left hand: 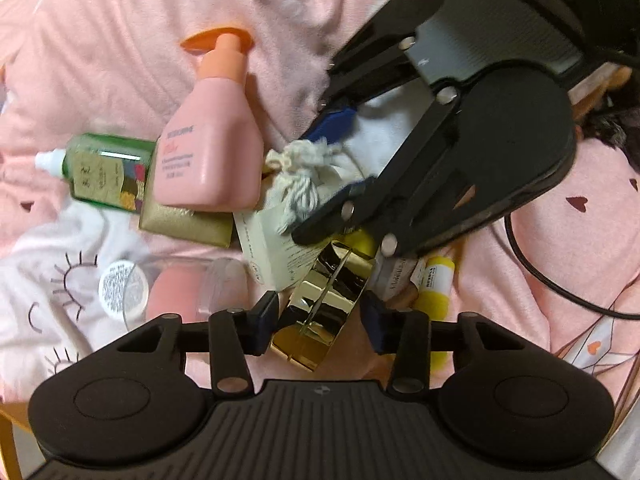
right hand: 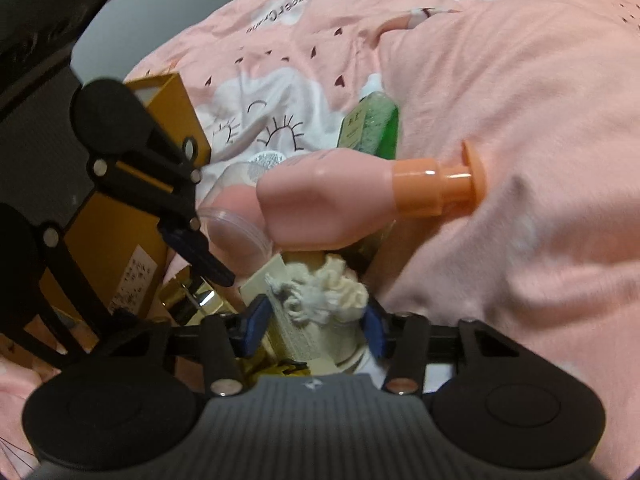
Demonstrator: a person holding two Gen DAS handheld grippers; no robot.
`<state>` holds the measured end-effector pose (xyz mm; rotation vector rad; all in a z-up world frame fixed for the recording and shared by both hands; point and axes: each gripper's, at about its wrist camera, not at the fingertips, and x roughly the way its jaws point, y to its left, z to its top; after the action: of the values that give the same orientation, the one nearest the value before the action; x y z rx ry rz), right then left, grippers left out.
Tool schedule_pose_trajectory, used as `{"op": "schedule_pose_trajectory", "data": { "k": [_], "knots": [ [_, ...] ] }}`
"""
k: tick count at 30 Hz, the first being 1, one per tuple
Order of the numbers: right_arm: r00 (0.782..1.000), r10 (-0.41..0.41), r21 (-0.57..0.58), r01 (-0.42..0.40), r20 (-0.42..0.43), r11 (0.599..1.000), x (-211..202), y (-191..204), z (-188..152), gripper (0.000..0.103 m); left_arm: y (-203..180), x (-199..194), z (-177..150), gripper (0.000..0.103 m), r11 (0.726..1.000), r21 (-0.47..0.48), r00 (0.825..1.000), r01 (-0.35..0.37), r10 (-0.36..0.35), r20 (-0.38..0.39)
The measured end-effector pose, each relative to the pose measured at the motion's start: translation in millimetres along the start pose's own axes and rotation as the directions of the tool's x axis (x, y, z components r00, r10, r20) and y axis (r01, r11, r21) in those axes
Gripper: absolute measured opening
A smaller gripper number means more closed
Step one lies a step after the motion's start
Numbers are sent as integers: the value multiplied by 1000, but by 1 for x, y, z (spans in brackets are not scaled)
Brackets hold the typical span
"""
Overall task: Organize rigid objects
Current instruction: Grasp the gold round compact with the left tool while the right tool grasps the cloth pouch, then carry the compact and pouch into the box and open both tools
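My left gripper has its fingers around a shiny gold box lying on the pink bedspread; the pads sit at its sides. My right gripper straddles a cream pouch with a white knotted drawstring; it shows in the left wrist view reaching in from the upper right over the same pouch. A pink pump bottle with an orange cap lies beside it, also in the right wrist view. A green bottle lies left of it.
A cream carton, a flat gold pouch, a clear round jar and a yellow tube crowd the pile. An orange-yellow open box stands at the left. A black cable runs at the right.
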<state>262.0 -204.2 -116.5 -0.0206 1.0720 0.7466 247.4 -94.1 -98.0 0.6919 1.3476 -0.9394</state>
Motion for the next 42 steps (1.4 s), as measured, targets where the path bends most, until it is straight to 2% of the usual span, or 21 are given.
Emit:
{"op": "schedule_pose_trajectory", "data": {
  "k": [1, 5, 12, 18, 20, 24, 30, 34, 39, 42],
  "knots": [
    [1000, 8, 13, -8, 9, 1000, -3, -1, -1, 40, -6, -1, -5, 51, 1000, 3, 1000, -5, 5, 3],
    [999, 39, 19, -40, 18, 999, -8, -2, -3, 38, -12, 4, -12, 52, 1000, 9, 1000, -12, 12, 4],
    [994, 107, 35, -107, 4, 994, 5, -8, 1, 39, 0, 6, -7, 52, 991, -132, 1000, 7, -6, 8],
    [998, 59, 12, -59, 28, 998, -5, 5, -4, 30, -10, -18, -19, 40, 977, -210, 998, -22, 32, 47],
    [998, 45, 8, -45, 48, 999, -13, 11, -6, 26, -11, -26, -26, 36, 969, -245, 996, -28, 48, 77],
    [996, -7, -15, 8, 89, 1000, -33, 26, -8, 23, -8, -44, -40, 35, 946, -325, 986, -8, 62, 155],
    [985, -58, 11, 57, 161, 998, -68, 36, -7, 23, -17, -81, -61, 34, 899, -438, 946, 26, 119, 301],
    [975, -70, 42, 63, 213, 997, -92, 45, -4, 23, -24, -111, -86, 33, 858, -510, 900, 59, 176, 399],
    [955, -50, 51, 36, 293, 998, -117, 70, 7, 23, -27, -154, -121, 33, 783, -618, 836, 74, 289, 467],
    [940, -13, 51, -5, 340, 999, -125, 89, 17, 23, -27, -176, -149, 33, 714, -695, 803, 85, 364, 472]
  ]
}}
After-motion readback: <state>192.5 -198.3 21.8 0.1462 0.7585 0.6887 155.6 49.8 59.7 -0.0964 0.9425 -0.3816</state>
